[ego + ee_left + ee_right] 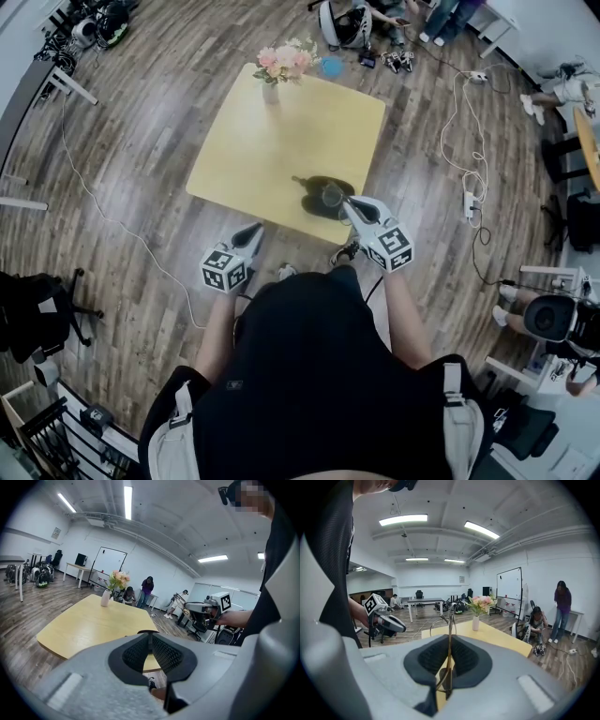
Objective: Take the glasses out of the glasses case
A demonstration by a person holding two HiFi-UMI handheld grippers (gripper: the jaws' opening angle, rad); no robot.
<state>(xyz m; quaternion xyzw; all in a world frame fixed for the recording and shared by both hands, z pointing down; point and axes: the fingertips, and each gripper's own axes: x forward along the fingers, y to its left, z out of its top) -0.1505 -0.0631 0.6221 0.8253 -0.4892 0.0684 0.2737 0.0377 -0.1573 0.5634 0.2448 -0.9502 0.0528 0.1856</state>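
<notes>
We have the glasses pinched between the right gripper's fingers, held over the open glasses case. The case lies near the front edge of the yellow table. Our left gripper hangs just off that edge, fingers clenched on nothing. A flower vase stands at the far side.

No legible text anywhere (square markers wordless)
</notes>
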